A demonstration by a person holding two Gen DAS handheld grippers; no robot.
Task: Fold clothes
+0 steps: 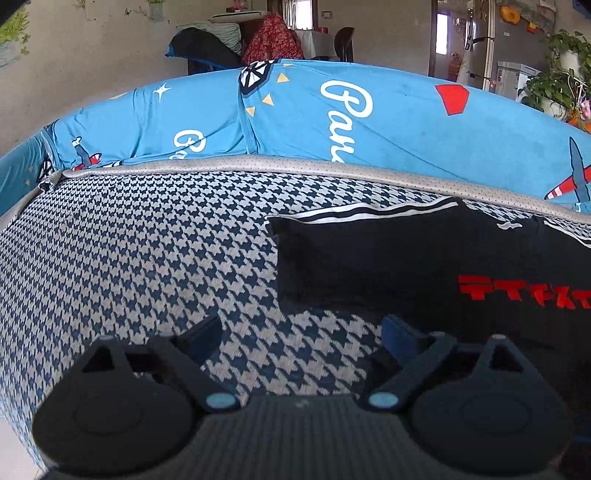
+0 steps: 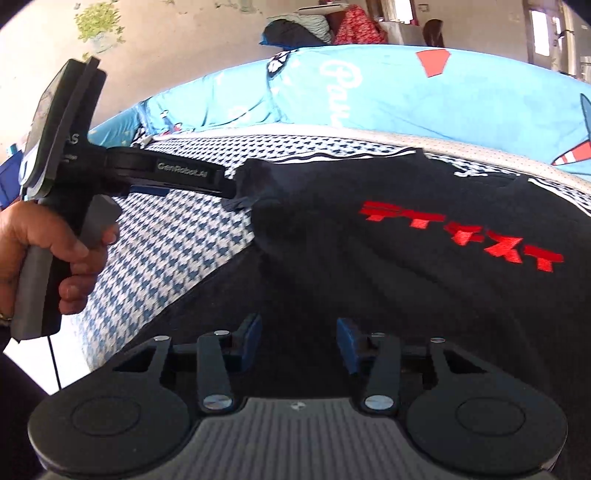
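Blue printed cushion, houndstooth seat

A black T-shirt with red embroidered lettering and white-striped trim lay partly folded and spread on a houndstooth-patterned cushion.

Both wrist views look down, sharing the black shirt.

Daylight enters from bright doorways at the back, slightly overexposed. The fisheye bends the edges strongly. The black shirt loses detail in shadow.
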